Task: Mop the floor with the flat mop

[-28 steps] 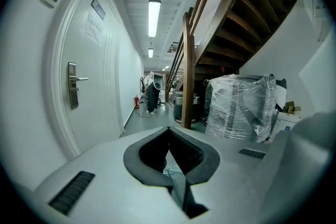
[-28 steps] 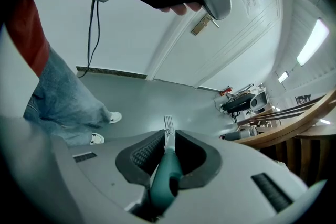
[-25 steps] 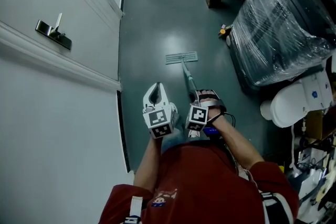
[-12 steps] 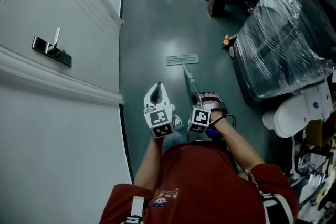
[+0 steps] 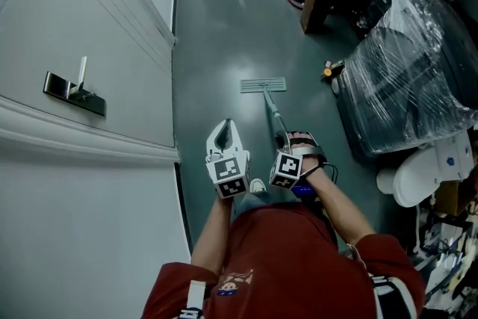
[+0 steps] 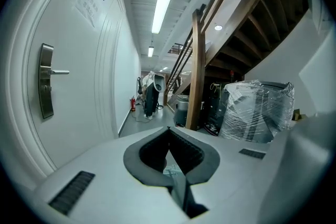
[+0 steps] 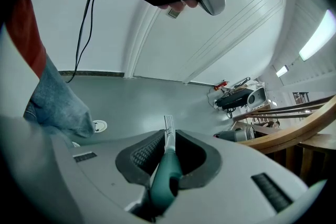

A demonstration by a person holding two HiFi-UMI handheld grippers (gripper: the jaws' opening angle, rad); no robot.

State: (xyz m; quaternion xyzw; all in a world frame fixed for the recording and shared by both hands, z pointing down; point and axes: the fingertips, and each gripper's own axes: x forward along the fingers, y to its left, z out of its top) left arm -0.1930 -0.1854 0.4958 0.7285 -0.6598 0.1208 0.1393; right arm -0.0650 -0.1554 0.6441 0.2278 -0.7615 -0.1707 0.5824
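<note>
Head view puts your right gripper [image 5: 283, 140] shut on the green grip of the flat mop's handle [image 5: 270, 113]. The handle slopes forward and down from your hand to the mop head [image 5: 263, 85], which lies flat on the grey-green floor [image 5: 216, 33] ahead of you, square across the corridor. The right gripper view confirms it: both pads press the green grip, and the pale shaft runs on past the jaw tips to the mop head.

Your left gripper [image 5: 222, 129] is just beside the right one, on the door side, apart from the handle. Its jaws meet at the tips with nothing between them; only floor shows through the opening in the pads.

On your left stands a white door [image 5: 89, 26] with a metal lever [image 5: 71, 92]. On your right, well apart from the mop head, a bulky dark load [image 5: 414, 71] sits wrapped in clear film; what it holds cannot be made out.
</note>
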